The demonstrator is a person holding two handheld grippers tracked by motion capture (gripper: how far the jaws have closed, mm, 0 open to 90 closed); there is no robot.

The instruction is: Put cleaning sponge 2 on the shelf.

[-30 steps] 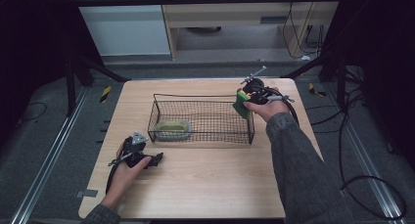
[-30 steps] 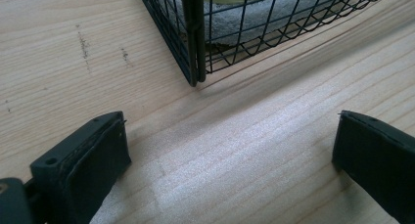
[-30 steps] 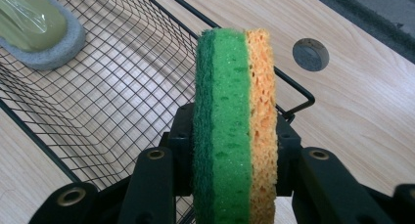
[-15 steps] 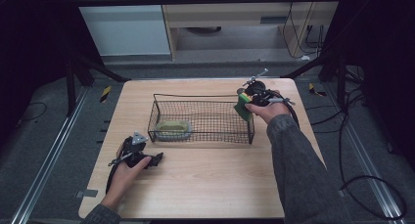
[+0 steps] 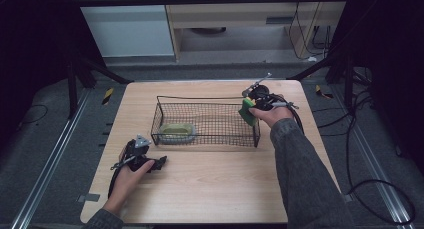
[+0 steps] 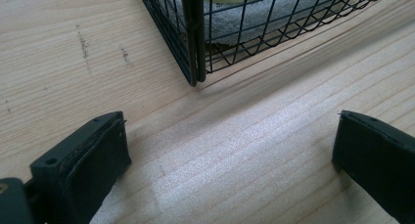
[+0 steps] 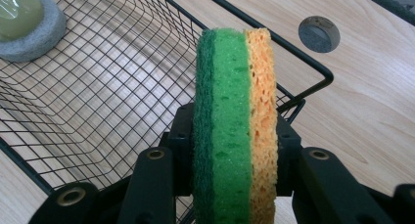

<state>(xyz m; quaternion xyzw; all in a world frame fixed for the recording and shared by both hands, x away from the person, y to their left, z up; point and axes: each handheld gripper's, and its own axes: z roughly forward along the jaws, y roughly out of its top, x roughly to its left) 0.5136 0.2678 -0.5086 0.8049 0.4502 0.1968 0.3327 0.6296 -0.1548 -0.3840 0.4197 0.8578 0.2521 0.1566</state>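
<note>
Sponge [image 7: 235, 126] is being carried, clamped in the right gripper [image 5: 253, 105], slightly lower over the wire basket's [image 5: 205, 100] right end; release seems near. Left gripper [image 5: 142, 156] is being rested agape.

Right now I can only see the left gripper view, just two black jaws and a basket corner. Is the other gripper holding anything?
Observer: Yes. The right gripper is shut on a sponge with green and orange layers.
Operator: Where is the sponge, is it in the basket yet?
Observer: Not yet. In the high view it is held at the right end of the wire basket, about level with the rim.
Operator: Is there more stuff in the basket?
Observer: One thing: a pale yellow-green pad on a grey base lies at the basket's left end.
</note>
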